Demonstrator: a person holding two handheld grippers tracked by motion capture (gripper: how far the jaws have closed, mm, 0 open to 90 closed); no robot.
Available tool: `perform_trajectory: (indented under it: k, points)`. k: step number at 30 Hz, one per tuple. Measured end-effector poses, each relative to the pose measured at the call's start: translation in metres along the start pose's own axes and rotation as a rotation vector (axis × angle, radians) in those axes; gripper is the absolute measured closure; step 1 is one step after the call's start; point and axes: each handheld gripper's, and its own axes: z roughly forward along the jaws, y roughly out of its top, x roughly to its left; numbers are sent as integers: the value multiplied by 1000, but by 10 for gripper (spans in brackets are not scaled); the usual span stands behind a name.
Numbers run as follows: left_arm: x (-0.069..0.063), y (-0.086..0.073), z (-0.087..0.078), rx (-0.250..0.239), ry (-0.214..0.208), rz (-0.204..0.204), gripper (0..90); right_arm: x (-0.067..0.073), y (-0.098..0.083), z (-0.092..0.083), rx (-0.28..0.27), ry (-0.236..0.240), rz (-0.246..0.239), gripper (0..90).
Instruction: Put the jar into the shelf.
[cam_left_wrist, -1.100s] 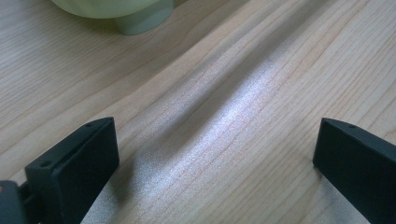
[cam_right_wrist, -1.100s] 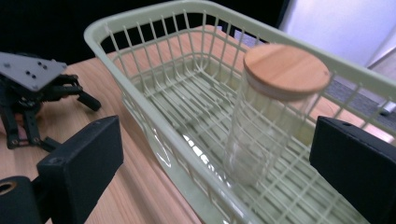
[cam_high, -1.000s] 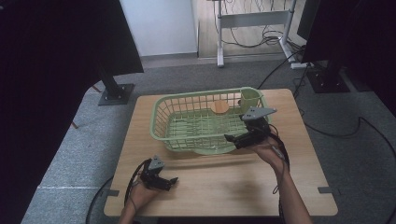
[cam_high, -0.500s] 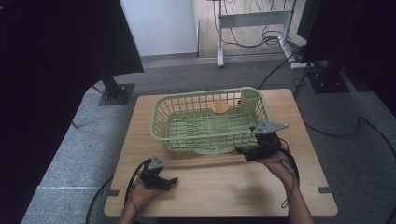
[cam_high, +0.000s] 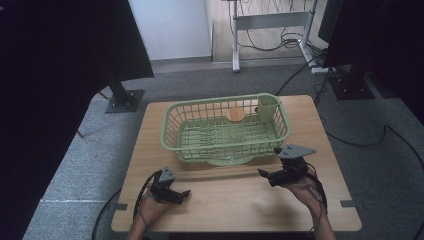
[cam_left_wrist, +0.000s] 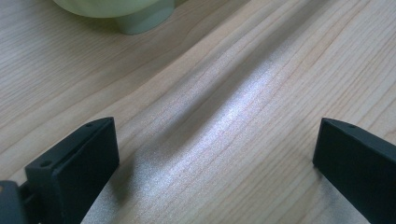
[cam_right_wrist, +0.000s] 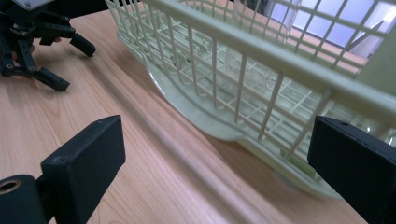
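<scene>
Your two grippers rest apart on the wooden table (cam_high: 235, 200), nothing between either pair of jaws, before the green dish basket (cam_high: 226, 145).

Your right gripper (cam_high: 261, 173) sits just beside the basket's near wall; your left gripper (cam_high: 186, 193) lies well apart. From above, an orange disc (cam_high: 235, 114) lies inside the basket.

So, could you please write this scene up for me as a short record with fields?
surface: wooden table
main item: light green wire dish basket, standing at the far middle of the table
in basket: round orange disc by the far wall; green cup holder in the far right corner
left tongs: open, nothing between them, low over the near left of the table
right tongs: open, nothing between them, near the basket's front right corner
</scene>
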Motion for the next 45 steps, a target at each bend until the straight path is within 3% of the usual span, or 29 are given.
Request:
perform_trajectory:
  k: [10, 21, 45]
  points:
    - [0, 0, 0, 0, 0, 0, 0, -3, -25, -3, 6, -13, 31, 34]
    - [0, 0, 0, -1, 1, -1, 0, -5, -51, -3, 46, -60, 45, 34]
    - [0, 0, 0, 0, 1, -1, 0, -9, -95, -1, 136, -161, 156, 34]
